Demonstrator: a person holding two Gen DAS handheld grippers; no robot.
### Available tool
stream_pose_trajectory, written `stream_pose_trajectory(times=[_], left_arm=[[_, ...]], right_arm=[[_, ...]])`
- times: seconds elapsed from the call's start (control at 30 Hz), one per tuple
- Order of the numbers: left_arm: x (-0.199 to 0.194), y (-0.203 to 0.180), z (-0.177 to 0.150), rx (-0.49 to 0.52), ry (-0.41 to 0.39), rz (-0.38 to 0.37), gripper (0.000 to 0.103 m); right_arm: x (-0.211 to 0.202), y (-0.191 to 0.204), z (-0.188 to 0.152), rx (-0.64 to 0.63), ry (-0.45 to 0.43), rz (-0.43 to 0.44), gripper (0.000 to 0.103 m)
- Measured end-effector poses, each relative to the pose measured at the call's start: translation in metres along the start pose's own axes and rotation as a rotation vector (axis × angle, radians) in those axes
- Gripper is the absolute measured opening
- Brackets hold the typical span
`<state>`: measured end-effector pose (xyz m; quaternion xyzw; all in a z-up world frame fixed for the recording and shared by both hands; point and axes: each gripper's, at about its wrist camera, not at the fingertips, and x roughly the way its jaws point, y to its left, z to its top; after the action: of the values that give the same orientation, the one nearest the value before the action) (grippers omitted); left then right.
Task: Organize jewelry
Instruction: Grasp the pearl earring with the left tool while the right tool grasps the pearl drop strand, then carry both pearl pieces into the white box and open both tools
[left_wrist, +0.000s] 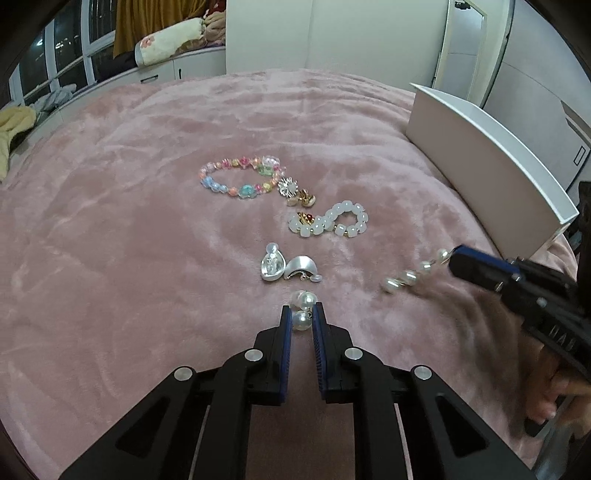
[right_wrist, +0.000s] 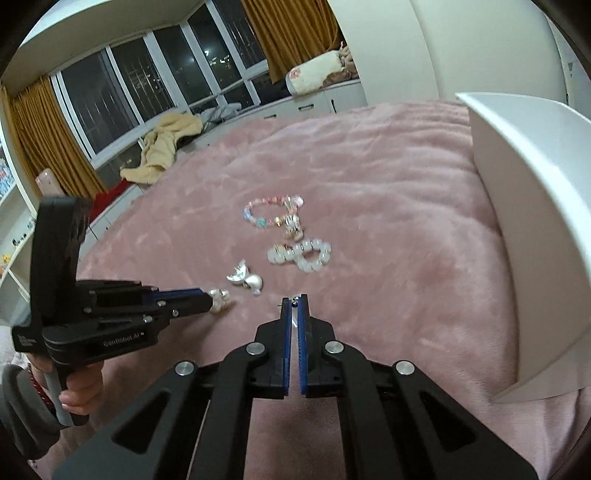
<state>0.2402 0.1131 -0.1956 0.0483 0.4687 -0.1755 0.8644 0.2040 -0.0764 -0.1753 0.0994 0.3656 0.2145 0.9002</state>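
Left wrist, pearl earring (left_wrist: 302, 320) between jaws

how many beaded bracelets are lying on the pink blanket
2. The multicoloured pastel bead bracelet lies farthest out on the pink blanket; the milky white chunky bead bracelet is nearer, toward the white box. The other pieces look like earrings.

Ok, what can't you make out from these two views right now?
- Inside of the white box: both views, its wall hides it.
- What the right hand-held gripper pinches: right wrist, too small; left wrist shows a blurred pearl strand.
- Pearl earring in the left hand-held gripper: clasp hidden.
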Motion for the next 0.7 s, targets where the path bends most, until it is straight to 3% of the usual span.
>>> stream_pose_trajectory(times=[0.43, 0.7], left_arm=[[-0.059, -0.012, 0.008, 0.026, -0.088, 0.010, 0.016], [-0.087, -0.023, 0.024, 0.033, -0.135, 0.013, 0.016]], right_arm=[[-0.034, 0.009, 0.027, -0.030, -0.011, -0.030, 0.004], [-0.068, 0.008, 0.066, -0.040, -0.066, -0.042, 0.004]])
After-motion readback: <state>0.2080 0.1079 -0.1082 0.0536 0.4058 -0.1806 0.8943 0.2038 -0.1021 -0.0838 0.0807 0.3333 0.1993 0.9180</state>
